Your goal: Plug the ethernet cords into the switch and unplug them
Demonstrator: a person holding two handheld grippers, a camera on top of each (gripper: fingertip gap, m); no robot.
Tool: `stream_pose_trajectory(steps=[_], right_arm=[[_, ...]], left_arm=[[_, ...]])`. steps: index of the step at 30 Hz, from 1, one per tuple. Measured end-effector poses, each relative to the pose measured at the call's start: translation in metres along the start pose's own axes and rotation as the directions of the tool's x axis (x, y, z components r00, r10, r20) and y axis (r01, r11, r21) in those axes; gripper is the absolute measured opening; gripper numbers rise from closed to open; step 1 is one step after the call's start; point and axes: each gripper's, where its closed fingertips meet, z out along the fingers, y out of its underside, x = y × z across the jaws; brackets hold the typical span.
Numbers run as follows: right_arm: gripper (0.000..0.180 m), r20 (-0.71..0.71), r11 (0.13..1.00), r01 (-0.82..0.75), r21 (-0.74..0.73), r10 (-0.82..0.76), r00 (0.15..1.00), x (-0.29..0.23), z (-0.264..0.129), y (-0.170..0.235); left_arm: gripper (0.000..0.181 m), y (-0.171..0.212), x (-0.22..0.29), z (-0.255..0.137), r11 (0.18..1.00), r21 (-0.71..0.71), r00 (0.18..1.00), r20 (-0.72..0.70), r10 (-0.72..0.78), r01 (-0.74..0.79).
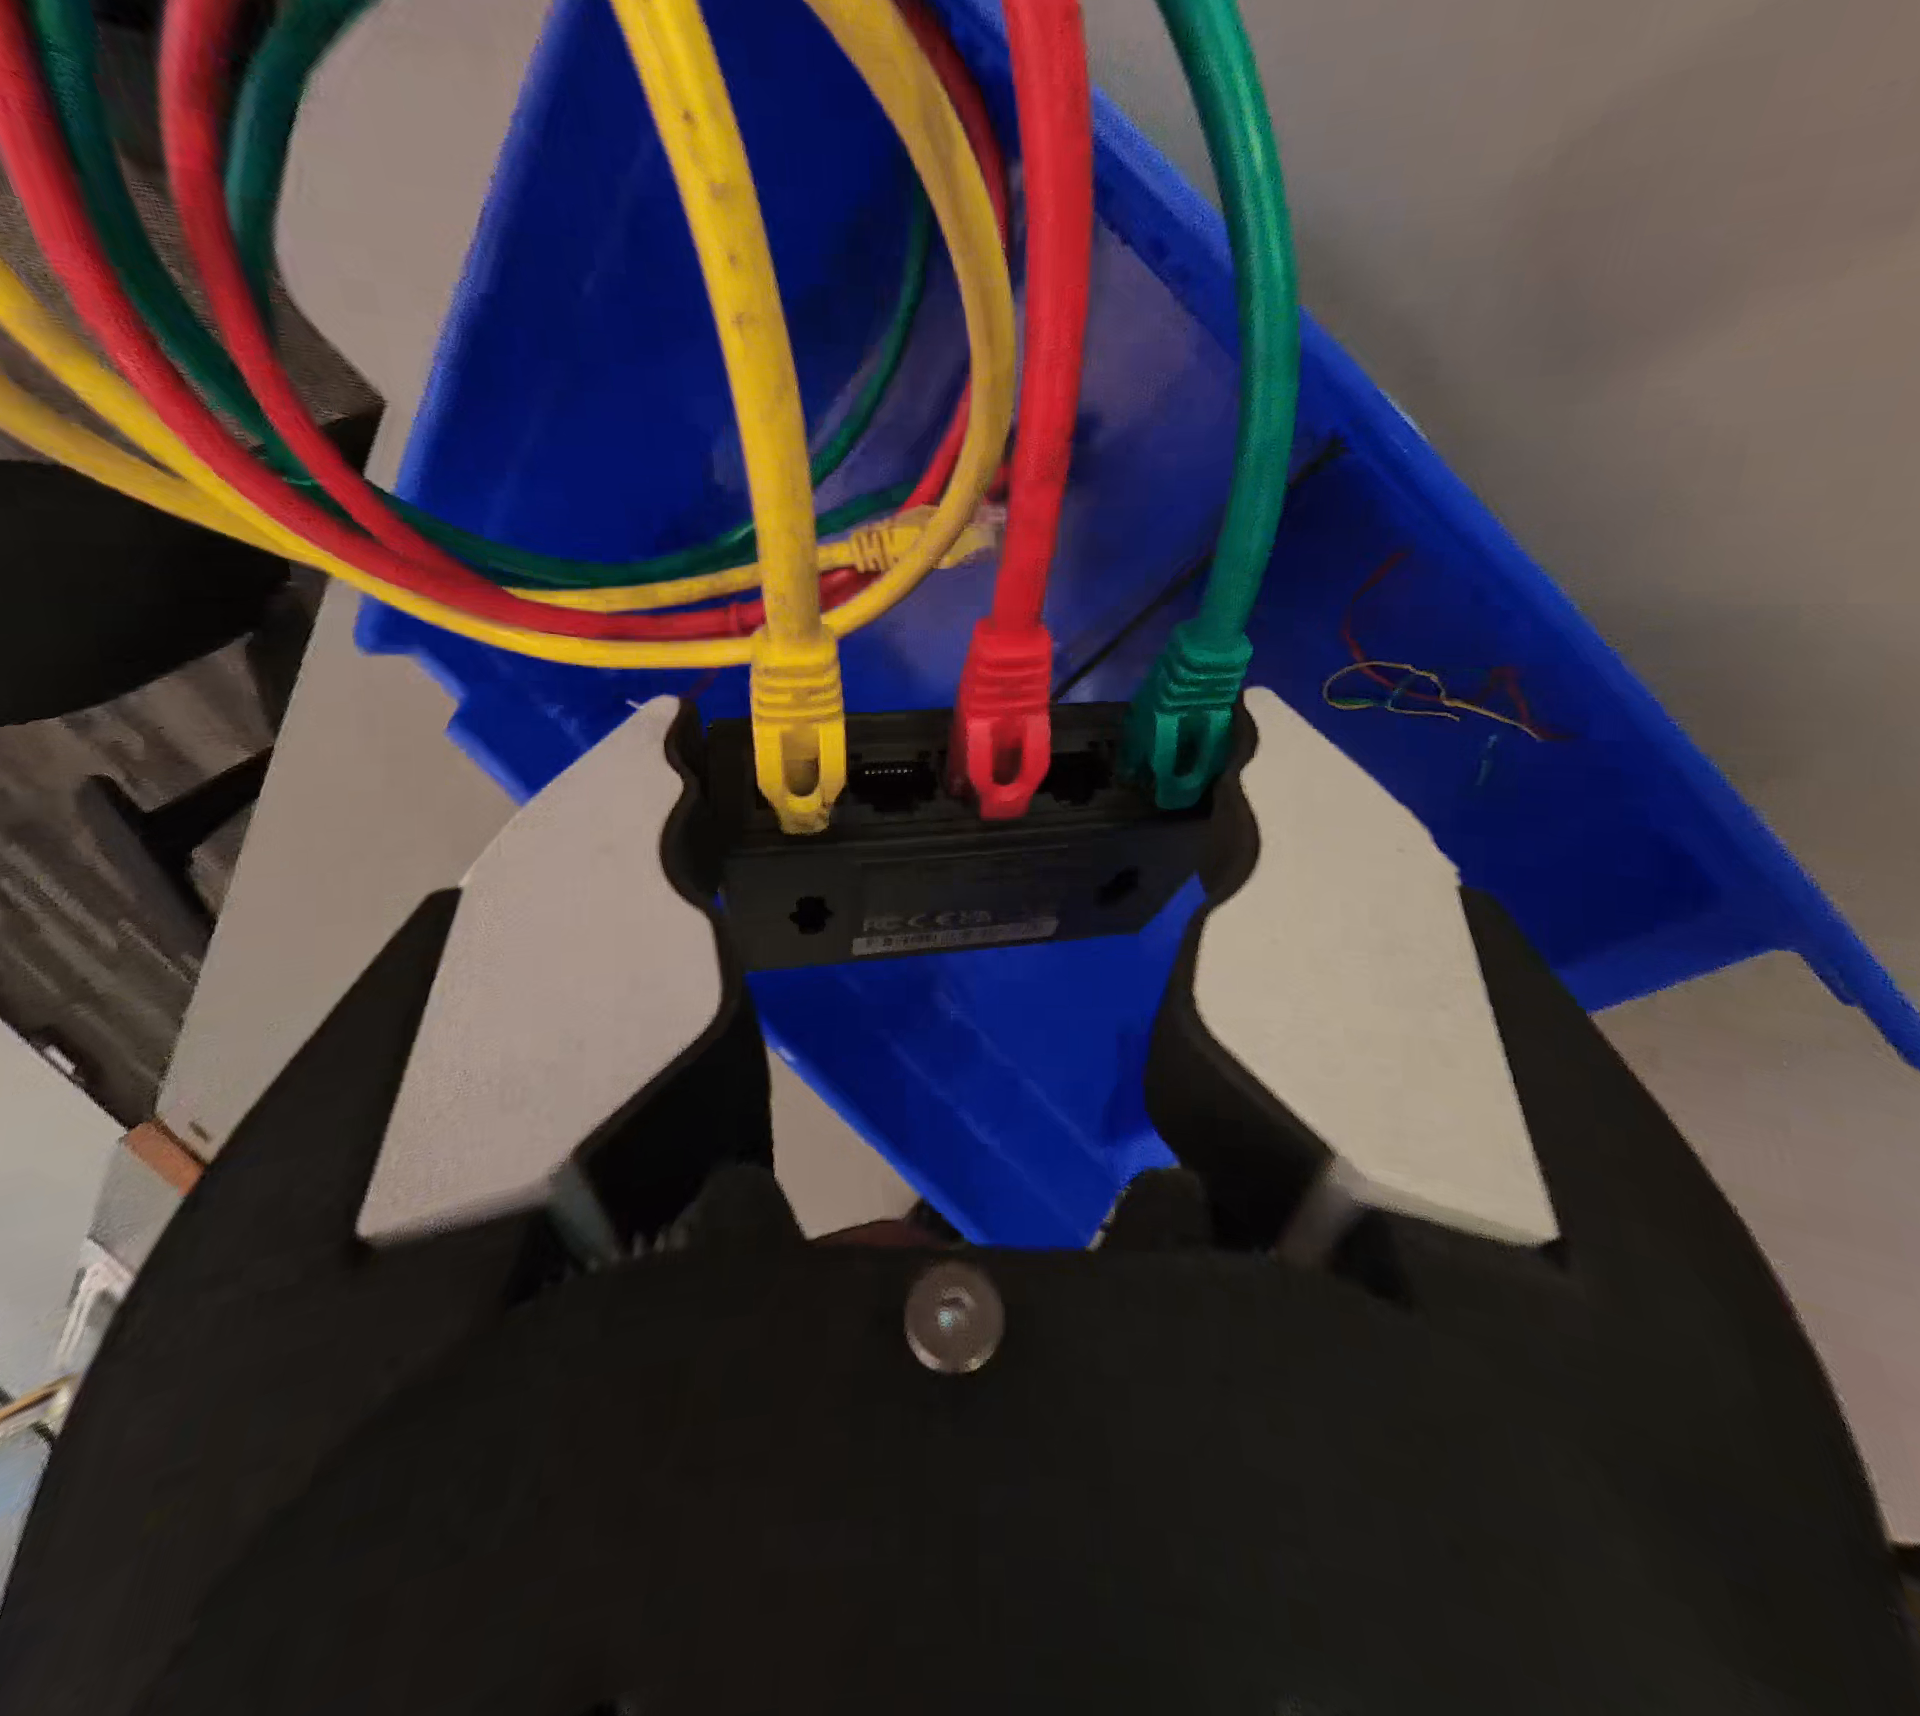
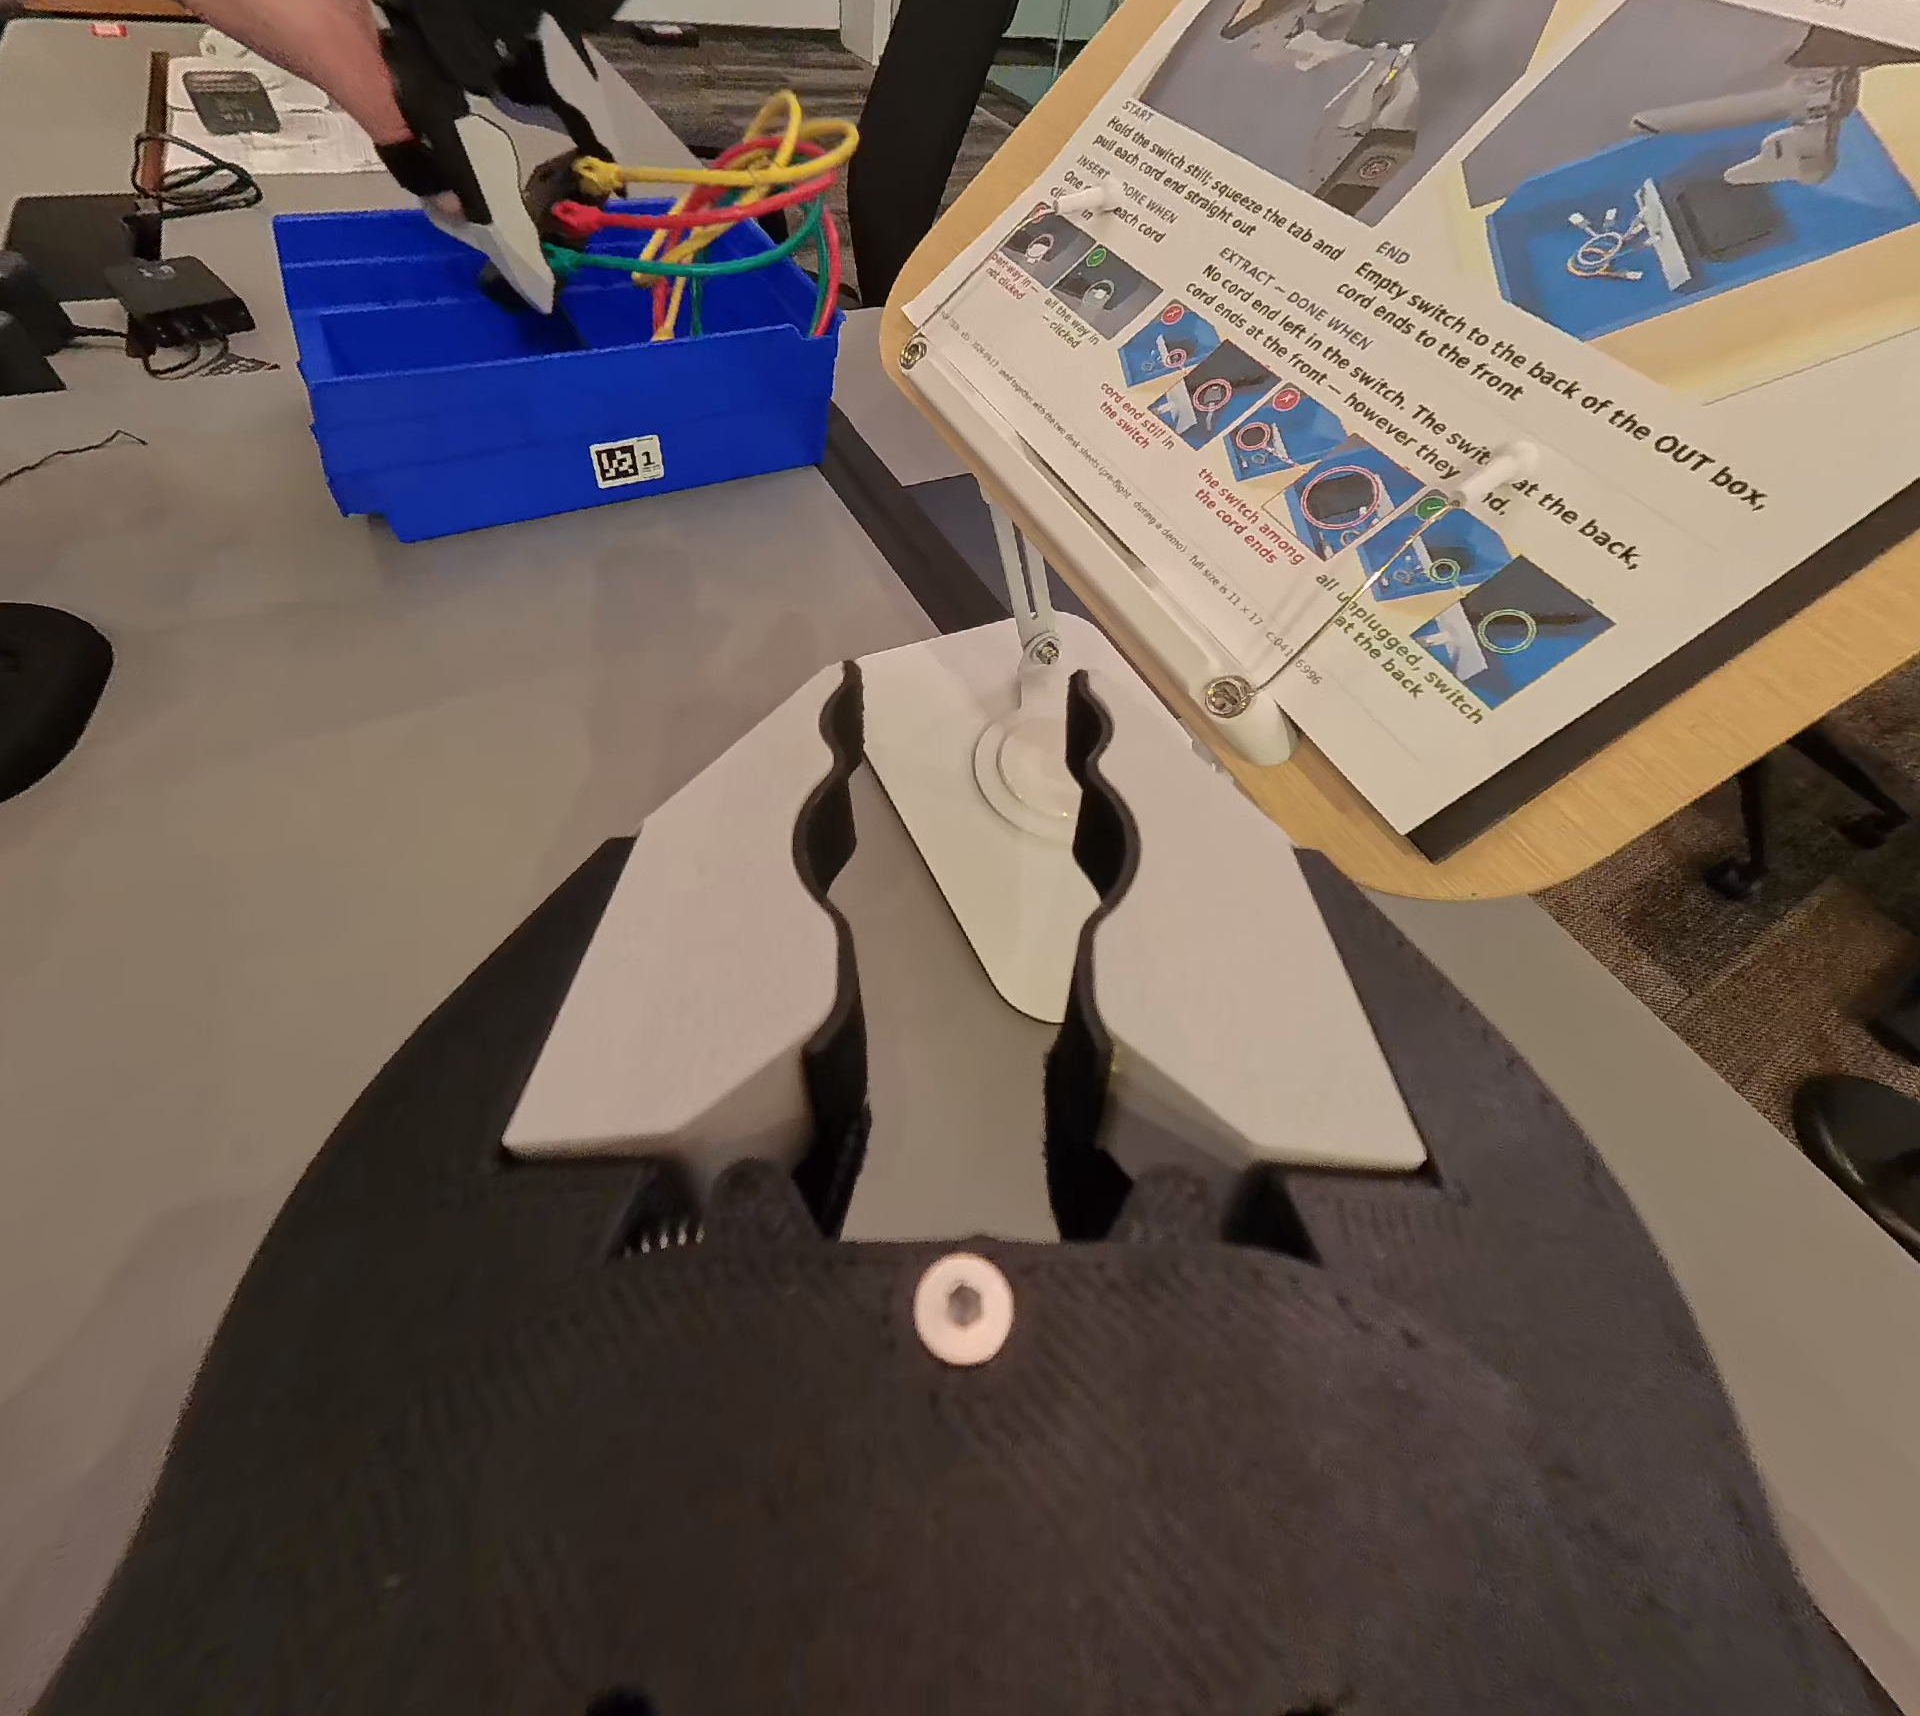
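Three cords plugged into the switch (image 1: 961,845): yellow cord (image 1: 795,731), red cord (image 1: 1003,721), green cord (image 1: 1190,721). Left wrist view: left gripper (image 1: 961,793) clamped on the switch's two ends, above the blue bin (image 1: 1455,731). Right wrist view: right gripper (image 2: 966,731) partly open, empty, over the grey table (image 2: 364,731) before the document stand (image 2: 1039,835); switch held well apart, over the bin at upper left.

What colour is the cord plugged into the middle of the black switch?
Red: the red ethernet cord sits between yellow and green ones, clearest in the left wrist view.

Printed instruction sheet (image 2: 1455,295); coded sticker on blue bin (image 2: 627,461); switch label (image 1: 956,923).
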Motion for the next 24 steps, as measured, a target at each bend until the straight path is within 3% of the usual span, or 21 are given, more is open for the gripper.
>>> stream_pose_trajectory(steps=[5, 8, 14, 24], right_arm=[[0.038, -0.002, 1.000, 0.001, -0.011, -0.001, 1.000, 0.002, 0.001, 0.003], [0.038, 0.001, 1.000, -0.012, -0.008, 0.012, 1.000, 0.004, 0.001, 0.005], [0.038, 0.011, 1.000, -0.009, -0.022, 0.009, 1.000, 0.000, 0.006, 0.008], [0.038, 0.008, 1.000, -0.017, -0.015, 0.017, 1.000, 0.003, 0.004, 0.008]], left_arm=[[0.092, 0.012, 0.025, 0.005, 0.993, -0.116, 0.971, -0.240, -0.022, -0.006], [0.092, 0.017, 0.035, 0.006, 0.990, -0.134, 0.957, -0.290, -0.006, -0.034], [0.092, 0.018, 0.027, 0.036, 0.990, -0.135, 0.969, -0.246, 0.004, -0.038], [0.091, -0.007, 0.015, -0.013, 0.999, 0.009, 0.984, -0.176, 0.038, -0.037]])
